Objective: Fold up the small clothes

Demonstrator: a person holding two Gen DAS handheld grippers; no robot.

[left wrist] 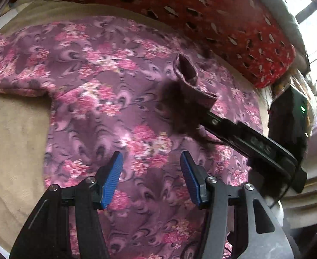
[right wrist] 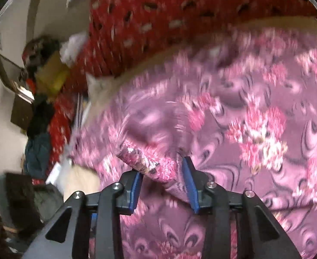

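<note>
Two hand-held grippers over one floral top (left wrist: 115,90), spread on the beige bed cover (left wrist: 13,129), filling mid-frame. My right hand-held gripper (right wrist: 161,185) is clamped on a rolled cuff or hem (right wrist: 149,161), low centre of its view; the left hand-held gripper (left wrist: 152,179) hangs with fingers apart, holding nothing. Risk: the thick fold sits shallow between the pads and could slip out mid-fold; the free side may drag and bunch. Right view is smeared. No readable writing or labels.
</note>
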